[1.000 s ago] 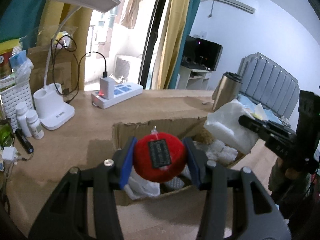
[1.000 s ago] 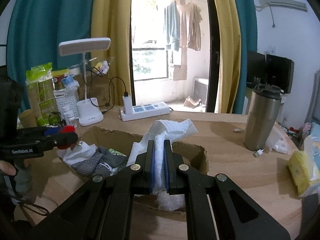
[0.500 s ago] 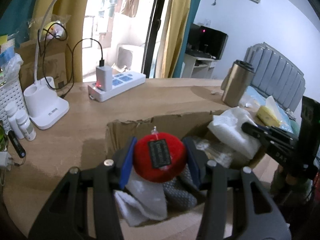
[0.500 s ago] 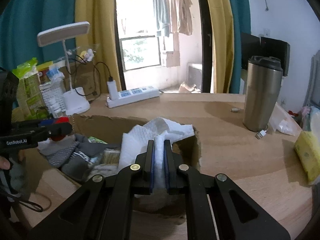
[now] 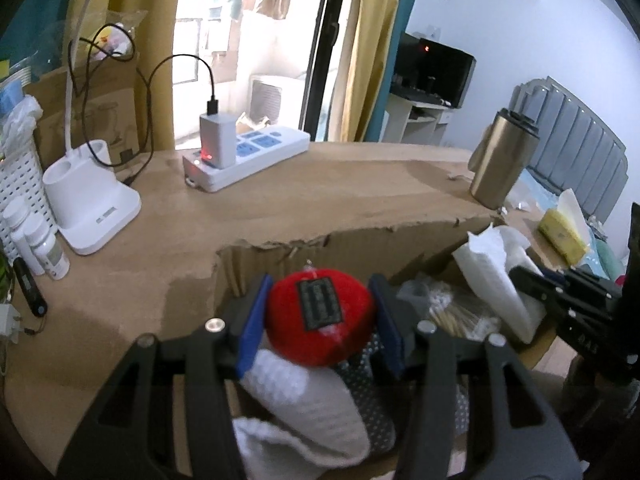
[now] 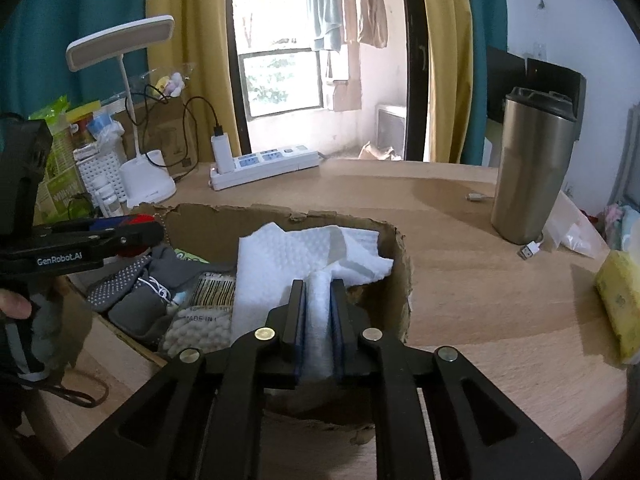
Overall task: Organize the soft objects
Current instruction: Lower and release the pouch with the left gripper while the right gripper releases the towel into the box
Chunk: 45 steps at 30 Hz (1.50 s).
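My left gripper [image 5: 320,320] is shut on a red plush ball [image 5: 320,316] with a black label, held over the left end of an open cardboard box [image 5: 360,240]. It also shows in the right wrist view [image 6: 136,236]. My right gripper [image 6: 318,304] is shut on a white paper towel [image 6: 288,256], low over the right end of the box [image 6: 400,252]. Inside the box lie grey dotted socks [image 6: 128,276], a white cloth [image 5: 304,408] and a cotton swab pack [image 6: 200,320].
A steel tumbler [image 6: 532,168] stands on the wooden table at the right. A white power strip [image 6: 264,164] with a charger, a desk lamp base [image 5: 88,204], pill bottles [image 5: 40,240] and a white basket are at the back left. A yellow tissue pack [image 6: 620,300] lies at the far right.
Both grippers have come lower and closer over the box, each still holding its object. More of the box's contents show now.
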Each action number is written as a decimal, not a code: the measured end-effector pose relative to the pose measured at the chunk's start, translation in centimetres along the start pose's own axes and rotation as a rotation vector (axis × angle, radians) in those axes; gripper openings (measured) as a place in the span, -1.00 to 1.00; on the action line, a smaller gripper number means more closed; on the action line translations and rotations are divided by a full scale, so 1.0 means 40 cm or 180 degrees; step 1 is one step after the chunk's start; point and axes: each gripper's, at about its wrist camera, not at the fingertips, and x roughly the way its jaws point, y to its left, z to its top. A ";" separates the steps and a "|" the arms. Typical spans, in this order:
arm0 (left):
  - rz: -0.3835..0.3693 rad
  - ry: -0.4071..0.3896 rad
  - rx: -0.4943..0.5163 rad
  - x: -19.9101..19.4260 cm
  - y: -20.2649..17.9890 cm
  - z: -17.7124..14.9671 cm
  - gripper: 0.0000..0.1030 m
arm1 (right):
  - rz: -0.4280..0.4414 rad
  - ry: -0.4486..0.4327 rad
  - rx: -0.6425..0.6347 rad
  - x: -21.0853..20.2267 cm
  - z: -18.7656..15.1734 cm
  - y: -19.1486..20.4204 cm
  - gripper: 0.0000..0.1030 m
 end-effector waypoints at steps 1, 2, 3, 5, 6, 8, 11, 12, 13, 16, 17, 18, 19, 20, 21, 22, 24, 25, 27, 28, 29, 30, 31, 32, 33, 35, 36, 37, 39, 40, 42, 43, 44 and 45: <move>0.0005 -0.0008 0.0003 0.003 0.001 0.002 0.01 | -0.0028 0.0017 -0.0018 0.001 0.000 0.003 -0.70; 0.0009 -0.0007 0.0001 0.005 0.004 0.004 0.01 | -0.0069 0.0034 -0.0048 0.003 -0.001 0.006 -0.69; 0.0010 -0.0002 0.0002 0.007 0.005 0.005 0.01 | -0.0104 0.0045 -0.0077 0.005 -0.002 0.010 -0.69; 0.0016 0.0022 0.0016 0.011 0.005 0.009 0.01 | -0.0133 0.0061 -0.0093 0.008 -0.003 0.013 -0.69; 0.0015 0.0032 0.0031 0.013 0.004 0.010 0.01 | -0.0134 0.0069 -0.0082 0.008 -0.003 0.012 -0.69; 0.0010 0.0045 0.0057 0.015 0.001 0.011 0.01 | -0.0140 0.0089 -0.0067 0.008 -0.003 0.009 -0.68; -0.0014 0.0049 0.0059 0.013 -0.004 0.011 0.02 | -0.0147 0.0122 -0.0058 0.006 -0.003 0.007 -0.68; -0.0020 0.0048 0.0055 0.013 -0.003 0.012 0.02 | -0.0151 0.0126 -0.0051 0.004 -0.003 0.007 -0.68; -0.0043 0.0048 0.0052 0.012 -0.003 0.011 0.02 | -0.0156 0.0128 -0.0041 0.002 -0.002 0.006 -0.67; -0.0093 0.0056 0.0026 0.006 -0.002 0.010 0.07 | -0.0140 0.0107 -0.0024 -0.007 -0.001 0.009 -0.41; -0.0105 0.0055 0.0033 0.003 -0.005 0.009 0.11 | -0.0129 0.0105 -0.0022 -0.009 -0.001 0.009 -0.31; -0.0125 0.0044 0.0044 -0.002 -0.008 0.008 0.26 | -0.0120 0.0096 -0.0012 -0.013 0.001 0.011 -0.20; -0.0159 0.0020 0.0056 -0.009 -0.012 0.006 0.38 | -0.0115 0.0088 0.0000 -0.016 0.001 0.012 -0.16; -0.0176 -0.0011 0.0074 -0.017 -0.016 0.005 0.45 | -0.0111 0.0082 0.0016 -0.020 0.002 0.012 -0.07; -0.0178 -0.0036 0.0092 -0.023 -0.021 0.003 0.56 | -0.0116 0.0069 0.0041 -0.025 0.004 0.011 -0.01; -0.0179 -0.0059 0.0115 -0.029 -0.026 0.002 0.63 | -0.0117 0.0055 0.0057 -0.029 0.005 0.010 0.00; -0.0208 -0.0093 0.0132 -0.041 -0.031 -0.001 0.67 | -0.0114 0.0031 0.0083 -0.039 0.007 0.010 0.03; -0.0218 -0.0107 0.0128 -0.047 -0.031 -0.001 0.68 | -0.0118 0.0013 0.0084 -0.044 0.009 0.011 0.03; -0.0234 -0.0159 0.0122 -0.064 -0.032 -0.001 0.69 | -0.0122 -0.0005 0.0077 -0.052 0.011 0.016 0.04; -0.0240 -0.0180 0.0119 -0.071 -0.032 0.001 0.69 | -0.0124 -0.0013 0.0068 -0.057 0.012 0.020 0.04; -0.0245 -0.0207 0.0116 -0.081 -0.032 0.002 0.70 | -0.0125 -0.0019 0.0064 -0.061 0.012 0.022 0.05; -0.0255 -0.0231 0.0113 -0.089 -0.032 0.002 0.70 | -0.0123 -0.0030 0.0061 -0.067 0.013 0.026 0.05; -0.0270 -0.0265 0.0112 -0.103 -0.034 0.002 0.70 | -0.0124 -0.0036 0.0058 -0.071 0.014 0.029 0.05; -0.0280 -0.0296 0.0114 -0.114 -0.036 0.002 0.70 | -0.0130 -0.0046 0.0052 -0.076 0.015 0.031 0.05; -0.0286 -0.0324 0.0115 -0.124 -0.038 0.002 0.70 | -0.0133 -0.0060 0.0048 -0.082 0.016 0.034 0.05; -0.0315 -0.0391 0.0115 -0.150 -0.042 0.000 0.71 | -0.0142 -0.0084 0.0039 -0.095 0.018 0.040 0.06; -0.0328 -0.0424 0.0113 -0.162 -0.044 -0.001 0.71 | -0.0147 -0.0099 0.0035 -0.102 0.019 0.042 0.06; -0.0340 -0.0467 0.0108 -0.178 -0.046 -0.003 0.71 | -0.0148 -0.0110 0.0033 -0.108 0.021 0.044 0.06; -0.0355 -0.0533 0.0109 -0.203 -0.050 -0.005 0.71 | -0.0144 -0.0135 0.0029 -0.121 0.024 0.049 0.06; -0.0371 -0.0569 0.0112 -0.219 -0.052 -0.008 0.71 | -0.0143 -0.0148 0.0031 -0.128 0.025 0.052 0.07; -0.0379 -0.0626 0.0125 -0.244 -0.056 -0.013 0.71 | -0.0142 -0.0187 0.0034 -0.146 0.027 0.058 0.07; -0.0380 -0.0655 0.0126 -0.258 -0.058 -0.017 0.72 | -0.0142 -0.0201 0.0034 -0.153 0.028 0.059 0.07; -0.0389 -0.0672 0.0127 -0.270 -0.060 -0.020 0.72 | -0.0141 -0.0216 0.0034 -0.161 0.029 0.062 0.07; -0.0395 -0.0683 0.0129 -0.278 -0.063 -0.022 0.72 | -0.0140 -0.0232 0.0028 -0.170 0.030 0.066 0.08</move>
